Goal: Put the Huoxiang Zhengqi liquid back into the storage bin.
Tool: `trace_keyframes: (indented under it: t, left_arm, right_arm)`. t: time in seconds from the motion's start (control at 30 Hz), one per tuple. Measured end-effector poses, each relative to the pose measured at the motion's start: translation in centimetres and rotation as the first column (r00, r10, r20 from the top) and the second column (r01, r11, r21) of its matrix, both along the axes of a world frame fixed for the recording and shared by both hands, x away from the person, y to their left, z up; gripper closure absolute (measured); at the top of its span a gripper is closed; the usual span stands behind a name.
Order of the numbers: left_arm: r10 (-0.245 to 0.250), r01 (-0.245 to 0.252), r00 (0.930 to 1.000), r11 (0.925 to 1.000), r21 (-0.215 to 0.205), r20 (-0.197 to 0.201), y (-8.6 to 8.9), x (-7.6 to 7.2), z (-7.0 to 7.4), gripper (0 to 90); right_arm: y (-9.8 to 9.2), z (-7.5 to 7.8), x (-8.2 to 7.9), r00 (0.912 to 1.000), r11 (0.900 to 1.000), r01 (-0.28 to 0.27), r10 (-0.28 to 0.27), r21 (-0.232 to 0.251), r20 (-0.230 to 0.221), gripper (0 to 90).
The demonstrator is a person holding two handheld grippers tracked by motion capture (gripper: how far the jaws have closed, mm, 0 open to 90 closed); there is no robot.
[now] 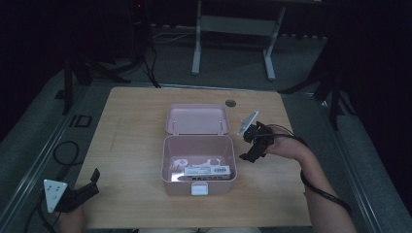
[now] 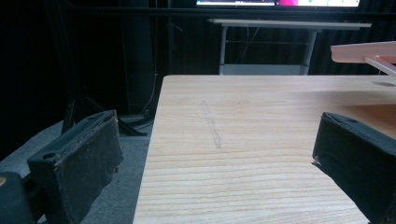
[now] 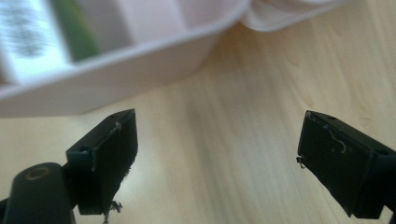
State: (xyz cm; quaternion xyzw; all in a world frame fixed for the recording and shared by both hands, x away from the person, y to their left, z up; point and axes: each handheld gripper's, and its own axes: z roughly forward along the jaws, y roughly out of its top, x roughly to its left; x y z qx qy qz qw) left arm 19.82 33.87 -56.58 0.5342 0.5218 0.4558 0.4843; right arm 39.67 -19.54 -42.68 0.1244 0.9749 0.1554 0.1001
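Wooden table (image 1: 136, 126) bears an open pink box (image 1: 198, 187); both grippers' fingers released, empty.

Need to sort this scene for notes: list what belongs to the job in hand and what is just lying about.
In the job:
pink box, lid open
white packet inside it
right gripper, open beside the box

Lying about:
left gripper, open at the table corner
round hole cap in the table
white desk frame behind

Pink box (image 1: 198, 187) mid-table; lid (image 1: 197, 119) open, laid back; items inside.
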Motion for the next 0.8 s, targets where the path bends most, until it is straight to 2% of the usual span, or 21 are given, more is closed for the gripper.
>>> trace_keyframes:
  t: [0.03,0.13,0.23,0.27,0.3,0.33,0.37,0.47,0.5,0.53,0.57,0.6,0.63,0.67,0.7,0.77,0.8]
  left_arm:
    - [0.000,0.000,1.0000,1.0000,0.000,0.001,0.0,0.0,0.0,1.0]
    - [-0.001,0.001,1.0000,1.0000,0.000,0.002,0.0,0.0,0.0,1.0]
    - [-0.002,0.002,1.0000,1.0000,0.000,0.002,0.0,0.0,0.0,1.0]
    - [-0.002,0.002,1.0000,1.0000,0.000,0.002,0.0,0.0,0.0,1.1]
    - [-0.002,0.002,1.0000,1.0000,-0.001,0.002,0.0,0.0,0.0,1.0]
    - [-0.002,0.002,1.0000,1.0000,-0.001,0.002,0.0,0.0,0.0,1.0]
    - [-0.002,0.002,1.0000,1.0000,0.000,0.002,0.0,0.0,0.0,1.1]
    - [-0.002,0.002,1.0000,1.0000,0.001,0.002,0.0,0.0,0.0,1.1]
    - [-0.002,0.002,1.0000,1.0000,-0.001,0.002,0.0,0.0,0.0,1.1]
    - [-0.002,0.002,1.0000,1.0000,-0.001,0.002,0.0,0.0,0.0,1.1]
    - [-0.002,0.002,1.0000,1.0000,-0.001,0.001,0.0,0.0,0.0,1.1]
    - [-0.002,0.002,1.0000,1.0000,-0.001,0.001,0.0,0.0,0.0,1.1]
    - [-0.001,0.001,1.0000,1.0000,0.001,0.000,0.0,0.0,0.0,1.1]
    - [-0.001,0.001,1.0000,1.0000,0.001,0.000,0.0,0.0,0.0,1.0]
    - [0.000,0.000,1.0000,1.0000,0.002,-0.001,0.0,0.0,0.0,1.0]
    - [0.000,0.000,1.0000,1.0000,0.002,-0.001,0.0,0.0,0.0,1.1]
    - [0.000,0.000,1.0000,1.0000,0.001,0.000,0.0,0.0,0.0,1.0]
  right_arm:
    - [-0.5,-1.1,0.2,0.9993,0.999,0.025,-0.026,0.024,0.027,11.9]
    - [-1.2,-2.6,0.3,0.9946,0.996,0.066,-0.070,0.051,0.076,11.9]
    - [-2.1,-4.4,0.3,0.9887,0.990,0.109,-0.117,0.089,0.094,11.8]
    - [-2.1,-4.4,0.3,0.9887,0.990,0.109,-0.117,0.089,0.094,11.8]
    - [-2.7,-5.4,0.2,0.9867,0.987,0.124,-0.133,0.104,0.093,11.9]
    - [-2.7,-5.4,0.2,0.9867,0.987,0.124,-0.133,0.104,0.093,11.9]
    - [-3.1,-6.5,0.0,0.9844,0.983,0.139,-0.150,0.120,0.092,11.8]
    - [-3.6,-7.4,-0.2,0.9799,0.980,0.156,-0.169,0.127,0.105,11.8]
    - [-4.4,-8.0,-0.4,0.9696,0.966,0.190,-0.213,0.176,0.121,11.8]
    - [-4.6,-8.1,-0.4,0.9660,0.961,0.201,-0.227,0.191,0.124,11.8]
    - [-5.2,-8.4,-0.5,0.9558,0.945,0.231,-0.265,0.232,0.127,11.9]
    - [-5.2,-8.4,-0.5,0.9558,0.945,0.231,-0.265,0.232,0.127,11.9]
    - [-6.0,-8.8,-0.7,0.9388,0.923,0.262,-0.312,0.282,0.147,11.9]
    - [-6.0,-8.8,-0.7,0.9388,0.923,0.262,-0.312,0.282,0.147,11.9]
    - [-6.3,-8.9,-0.8,0.9340,0.915,0.274,-0.327,0.297,0.144,11.9]
    - [-7.2,-9.4,-1.0,0.9142,0.902,0.299,-0.364,0.311,0.177,11.9]
    - [-7.6,-9.5,-1.1,0.9074,0.895,0.310,-0.379,0.321,0.181,11.9]
